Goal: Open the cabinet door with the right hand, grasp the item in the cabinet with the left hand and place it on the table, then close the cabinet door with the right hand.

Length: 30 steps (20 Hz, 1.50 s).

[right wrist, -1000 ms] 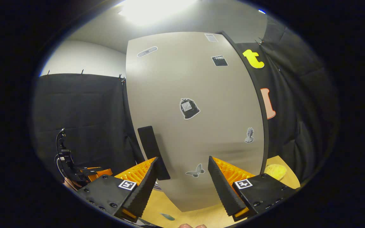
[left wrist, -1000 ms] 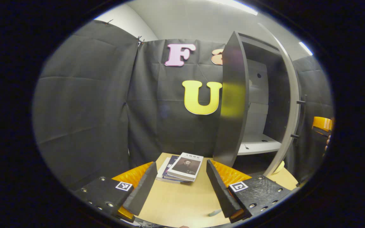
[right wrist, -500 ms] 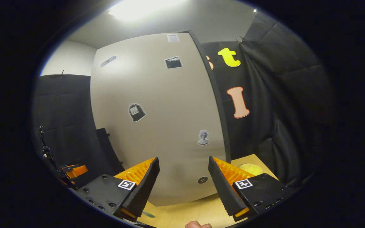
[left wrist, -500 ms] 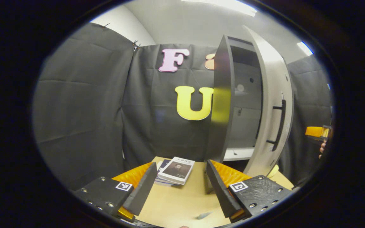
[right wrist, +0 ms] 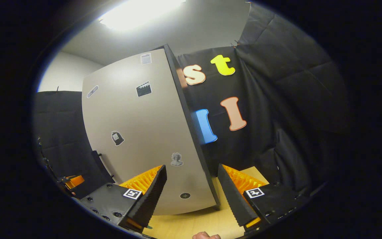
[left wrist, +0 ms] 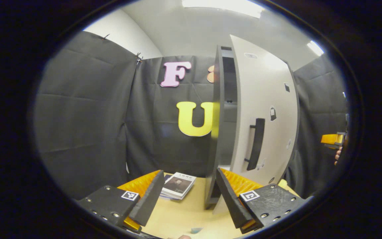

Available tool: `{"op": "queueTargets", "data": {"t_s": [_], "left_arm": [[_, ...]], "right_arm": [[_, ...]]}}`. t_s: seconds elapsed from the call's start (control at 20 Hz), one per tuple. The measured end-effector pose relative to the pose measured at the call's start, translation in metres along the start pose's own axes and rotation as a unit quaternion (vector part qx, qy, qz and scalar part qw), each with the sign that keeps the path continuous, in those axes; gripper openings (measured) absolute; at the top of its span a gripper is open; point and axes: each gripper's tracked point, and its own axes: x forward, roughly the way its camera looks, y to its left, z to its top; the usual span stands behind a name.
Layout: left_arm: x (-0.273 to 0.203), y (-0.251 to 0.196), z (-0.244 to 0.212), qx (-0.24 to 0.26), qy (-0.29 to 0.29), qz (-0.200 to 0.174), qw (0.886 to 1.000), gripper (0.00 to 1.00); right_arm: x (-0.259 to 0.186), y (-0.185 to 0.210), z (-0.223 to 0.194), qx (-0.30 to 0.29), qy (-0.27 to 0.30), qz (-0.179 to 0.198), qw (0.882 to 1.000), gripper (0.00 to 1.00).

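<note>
Black-draped booth, left gripper view: the cabinet door [left wrist: 265, 109] has swung nearly shut, books [left wrist: 178, 185] lying on the table [left wrist: 184, 215] beyond the empty, spread left gripper [left wrist: 186, 196]. Right gripper view: right gripper [right wrist: 192, 191], parted and clear of the door, suggests closing is almost finished.

A bright ceiling light [right wrist: 138, 11] glows over the booth. Black cloth [left wrist: 85, 116] drapes the walls. A small yellow object [left wrist: 283, 183] lies past the cabinet's base.

Cabinet interior [left wrist: 228, 109] mostly hidden by door [left wrist: 264, 113]
</note>
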Motion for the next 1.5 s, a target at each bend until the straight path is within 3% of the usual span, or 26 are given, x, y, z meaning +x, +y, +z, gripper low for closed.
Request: {"op": "queueTargets", "data": {"t_s": [0.35, 0.55, 0.6, 0.65, 0.7, 0.75, 0.8, 0.9, 1.0, 1.05, 1.1, 1.25, 1.5], "left_arm": [[-0.011, -0.035, 0.01, 0.002, -0.03, 0.002, 1.0, 0.92], [-0.001, -0.059, 0.009, -0.034, -0.036, -0.036, 0.998, 0.92], [0.002, -0.062, 0.007, -0.044, -0.03, -0.042, 0.998, 0.92], [0.004, -0.066, 0.006, -0.051, -0.028, -0.052, 0.997, 0.98], [0.006, -0.068, 0.006, -0.059, -0.023, -0.058, 0.996, 0.92], [0.007, -0.069, 0.003, -0.068, -0.022, -0.064, 0.995, 0.98], [0.008, -0.069, 0.002, -0.076, -0.019, -0.065, 0.995, 0.92], [0.008, -0.066, 0.0, -0.084, -0.015, -0.065, 0.994, 0.94], [0.008, -0.065, 0.004, -0.082, -0.013, -0.068, 0.994, 0.91], [0.007, -0.065, 0.006, -0.082, -0.013, -0.067, 0.994, 0.95], [0.007, -0.066, 0.009, -0.08, -0.011, -0.068, 0.994, 0.91], [0.011, -0.066, 0.024, -0.061, -0.017, -0.071, 0.995, 0.95], [0.018, -0.071, 0.038, -0.06, -0.025, -0.089, 0.994, 0.92]], "right_arm": [[0.005, -0.037, 0.029, -0.085, -0.034, -0.009, 0.996, 0.98], [0.012, -0.043, 0.027, -0.097, -0.037, 0.007, 0.995, 0.98], [0.017, -0.046, 0.024, -0.097, -0.034, 0.003, 0.995, 0.98], [0.022, -0.051, 0.024, -0.102, -0.031, -0.007, 0.994, 0.98], [0.024, -0.058, 0.021, -0.114, -0.029, -0.025, 0.993, 0.98], [0.023, -0.067, 0.015, -0.127, -0.02, -0.045, 0.991, 0.98], [0.024, -0.071, 0.009, -0.136, -0.011, -0.055, 0.989, 0.98], [0.03, -0.069, -0.004, -0.124, 0.007, -0.055, 0.991, 0.98], [0.034, -0.065, -0.014, -0.089, 0.018, -0.048, 0.995, 0.98], [0.036, -0.062, -0.018, -0.079, 0.022, -0.047, 0.996, 0.98], [0.038, -0.06, -0.021, -0.08, 0.028, -0.047, 0.995, 0.98], [0.046, -0.049, -0.034, -0.088, 0.047, -0.042, 0.994, 0.98], [0.05, -0.016, -0.039, -0.088, 0.044, -0.033, 0.995, 0.98]]}}
